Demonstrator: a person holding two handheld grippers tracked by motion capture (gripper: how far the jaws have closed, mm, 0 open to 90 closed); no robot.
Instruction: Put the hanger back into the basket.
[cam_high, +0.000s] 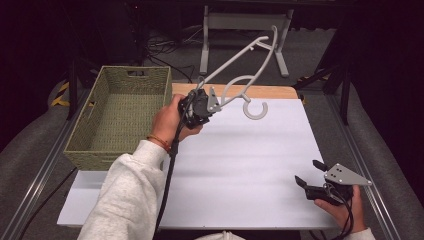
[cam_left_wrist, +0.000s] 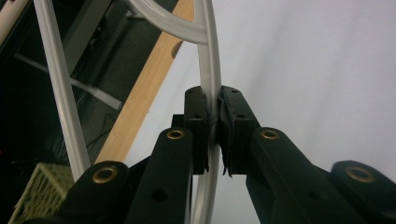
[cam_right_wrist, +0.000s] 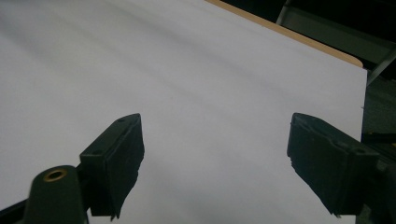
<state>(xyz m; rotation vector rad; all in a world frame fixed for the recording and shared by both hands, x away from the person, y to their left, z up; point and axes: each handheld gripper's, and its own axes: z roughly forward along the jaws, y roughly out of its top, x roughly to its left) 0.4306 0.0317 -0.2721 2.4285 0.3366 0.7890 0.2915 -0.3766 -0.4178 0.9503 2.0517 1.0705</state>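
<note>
A white plastic clothes hanger (cam_high: 240, 60) hangs in the air over the far part of the white table (cam_high: 250, 160), its hook (cam_high: 255, 110) pointing down. My left gripper (cam_high: 197, 97) is shut on one of its arms near the far left of the table. In the left gripper view the pads (cam_left_wrist: 233, 126) pinch the thin white bar of the hanger (cam_left_wrist: 209, 65). My right gripper (cam_high: 306, 174) rests low at the near right corner, held by a hand, with its jaws wide apart. Between the right gripper's (cam_right_wrist: 215, 154) jaws there is just bare table.
A woven green basket (cam_high: 85, 135) stands at the far left, beside the table. A wooden strip (cam_high: 270, 91) runs along the table's far edge. Behind it stand a white metal frame (cam_high: 245, 22) and cables on the floor.
</note>
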